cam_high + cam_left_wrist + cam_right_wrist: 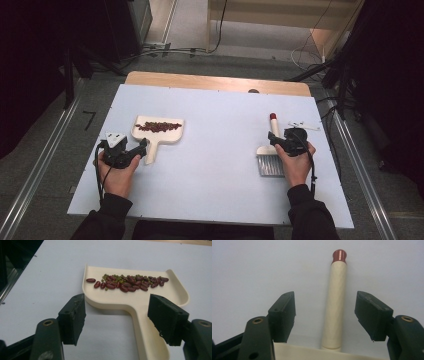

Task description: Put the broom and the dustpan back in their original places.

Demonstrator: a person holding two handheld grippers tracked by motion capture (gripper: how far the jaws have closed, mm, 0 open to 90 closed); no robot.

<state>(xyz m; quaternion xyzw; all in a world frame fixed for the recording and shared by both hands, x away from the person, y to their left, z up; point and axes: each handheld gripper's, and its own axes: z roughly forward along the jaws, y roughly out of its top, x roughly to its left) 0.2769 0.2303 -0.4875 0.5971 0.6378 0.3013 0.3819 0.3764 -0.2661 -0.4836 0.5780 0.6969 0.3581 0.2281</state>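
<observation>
Currently your left gripper stands with jaws spread wide, straddling the handle of the cream plastic dustpan without gripping it; your right gripper is likewise agape around the cream cylindrical brush handle with the red end cap. Beyond the left jaws, red kidney beans and small green beans lie in a line on the dustpan's tray, so the gathering looks done; grasping both tools and tipping the load out appears left. From above, the pale blue table carries both forearms, low and level, hands well apart.
</observation>
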